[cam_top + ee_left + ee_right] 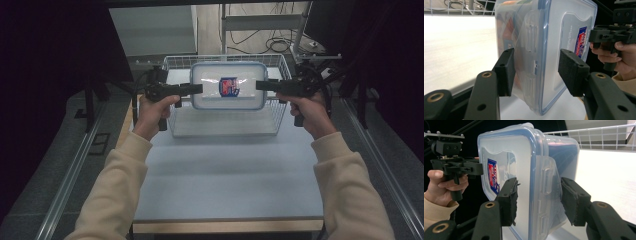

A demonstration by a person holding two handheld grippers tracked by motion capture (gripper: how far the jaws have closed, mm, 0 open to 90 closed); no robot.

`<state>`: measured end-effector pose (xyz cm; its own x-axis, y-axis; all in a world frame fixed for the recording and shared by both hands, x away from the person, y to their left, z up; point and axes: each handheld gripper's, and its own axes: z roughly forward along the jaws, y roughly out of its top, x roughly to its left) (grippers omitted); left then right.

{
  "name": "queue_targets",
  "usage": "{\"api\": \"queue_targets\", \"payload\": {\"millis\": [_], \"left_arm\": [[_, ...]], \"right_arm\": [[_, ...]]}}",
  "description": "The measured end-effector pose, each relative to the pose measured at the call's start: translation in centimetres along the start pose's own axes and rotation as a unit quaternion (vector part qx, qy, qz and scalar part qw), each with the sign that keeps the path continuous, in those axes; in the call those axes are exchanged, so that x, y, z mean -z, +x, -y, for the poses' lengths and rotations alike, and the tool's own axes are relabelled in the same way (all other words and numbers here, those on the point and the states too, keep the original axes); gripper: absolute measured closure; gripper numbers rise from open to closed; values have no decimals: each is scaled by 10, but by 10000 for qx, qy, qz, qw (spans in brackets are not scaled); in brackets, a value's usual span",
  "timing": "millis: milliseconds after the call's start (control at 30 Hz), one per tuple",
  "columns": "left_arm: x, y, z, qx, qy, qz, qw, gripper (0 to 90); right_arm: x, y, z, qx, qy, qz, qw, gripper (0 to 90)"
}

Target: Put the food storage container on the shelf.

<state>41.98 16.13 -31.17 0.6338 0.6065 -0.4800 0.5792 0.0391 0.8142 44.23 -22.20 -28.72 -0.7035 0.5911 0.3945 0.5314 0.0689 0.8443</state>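
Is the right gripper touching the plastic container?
Touching. In the right gripper view, the right gripper has both fingers pressed against the end of the plastic container, one on the lid, one underneath.

My left hand-held gripper clamping the clear lidded container by its end, right hand-held gripper opposite, white bench below

You hold a clear plastic box with a blue-edged lid up in the air, flat, over the wire basket. A red and blue sticker sits on the lid. The lid is snapped shut.
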Motion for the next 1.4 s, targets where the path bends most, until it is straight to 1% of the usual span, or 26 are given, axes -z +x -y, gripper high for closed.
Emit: {"api": "queue_targets", "payload": {"millis": [100, 167, 200, 333, 367, 433, 500, 567, 633, 700, 733, 800, 867, 1033, 1167, 1333, 1400], "left_arm": [[-4, 7, -8, 10, 32, 3, 10000, 486], [-8, 12, -13, 96, 36, 12, 9999, 485], [-10, 15, -15, 126, 34, 9, 9999, 484], [-15, 25, -24, 183, 122, -26, 9998, 484], [-17, 28, -26, 196, 161, -21, 9997, 484], [-21, 35, -28, 302, 172, -19, 9994, 483], [-24, 41, -29, 352, 219, -32, 9991, 480], [-26, 45, -29, 374, 257, -56, 9990, 478], [-26, 48, -30, 395, 210, -46, 9990, 481], [-27, 49, -32, 454, 245, -45, 9987, 481], [-27, 50, -33, 539, 263, -55, 9982, 479], [-28, 51, -35, 607, 302, -80, 9977, 475], [-29, 53, -38, 744, 336, -75, 9966, 472], [-36, 57, -45, 889, 395, -114, 9952, 456], [-40, 60, -48, 1001, 393, -133, 9941, 440], [-45, 68, -47, 1201, 323, -79, 9922, 426], [-47, 71, -47, 1308, 287, -57, 9910, 422]], "right_arm": [[-4, -6, -7, -69, -6, 16, 10000, 492], [-8, -11, -11, -91, -15, 27, 10000, 491], [-10, -13, -13, -152, 7, 35, 9999, 491], [-19, -24, -23, -263, 29, 20, 9996, 491], [-22, -26, -25, -302, 41, 18, 9995, 491], [-26, -31, -28, -352, 86, 31, 9993, 491], [-32, -36, -29, -409, 126, 54, 9991, 491], [-37, -39, -29, -455, 177, 66, 9988, 490], [-40, -42, -29, -511, 232, 66, 9984, 488], [-42, -43, -31, -584, 270, 74, 9979, 486], [-42, -43, -31, -581, 280, 85, 9979, 486], [-44, -44, -34, -666, 334, 88, 9972, 483], [-45, -45, -36, -700, 381, 110, 9968, 481], [-50, -50, -41, -919, 499, 160, 9944, 477], [-52, -54, -46, -1115, 650, 225, 9914, 471], [-57, -58, -49, -1339, 648, 350, 9883, 463], [-58, -60, -50, -1448, 641, 396, 9866, 460]]}}
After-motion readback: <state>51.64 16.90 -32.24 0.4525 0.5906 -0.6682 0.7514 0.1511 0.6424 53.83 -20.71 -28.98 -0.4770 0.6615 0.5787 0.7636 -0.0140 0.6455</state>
